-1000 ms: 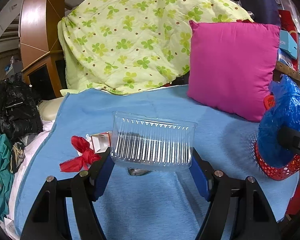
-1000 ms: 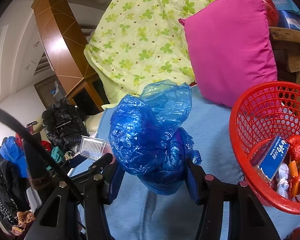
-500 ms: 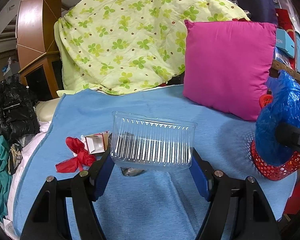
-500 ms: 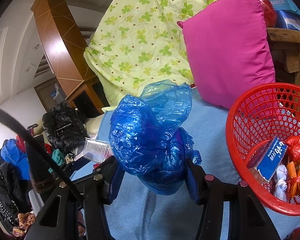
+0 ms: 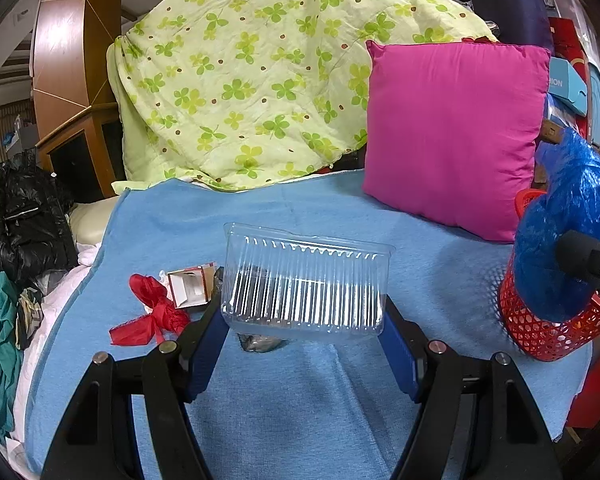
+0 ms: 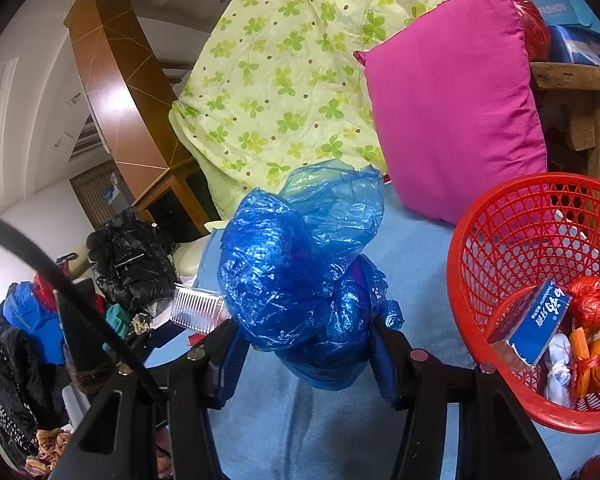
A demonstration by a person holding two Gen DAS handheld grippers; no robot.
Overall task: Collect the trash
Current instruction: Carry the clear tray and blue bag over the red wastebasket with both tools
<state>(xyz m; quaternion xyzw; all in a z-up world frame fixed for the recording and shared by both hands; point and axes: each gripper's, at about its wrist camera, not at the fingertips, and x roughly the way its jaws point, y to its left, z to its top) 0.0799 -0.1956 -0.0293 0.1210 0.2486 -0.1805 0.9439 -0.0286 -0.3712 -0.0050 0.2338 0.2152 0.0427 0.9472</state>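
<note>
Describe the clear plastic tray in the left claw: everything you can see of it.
The clear plastic tray is a thin, see-through, ribbed rectangular clamshell-type container with rounded corners, apparently empty. The left claw is shut on it, its blue pads pressing the two short ends, holding it lifted above the blue blanket, tilted up toward the camera.

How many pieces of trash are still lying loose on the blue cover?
3 that I can make out: a red bag, a small open carton beside it, and a grey scrap under the held clear tray. More may be hidden.

pink cushion (image 5: 456, 132) propped upright on blue blanket (image 5: 300, 392), beside green clover-print quilt (image 5: 260, 80). black jacket (image 5: 20, 220) heaped at left, wooden cabinet (image 5: 68, 80) behind.
</note>
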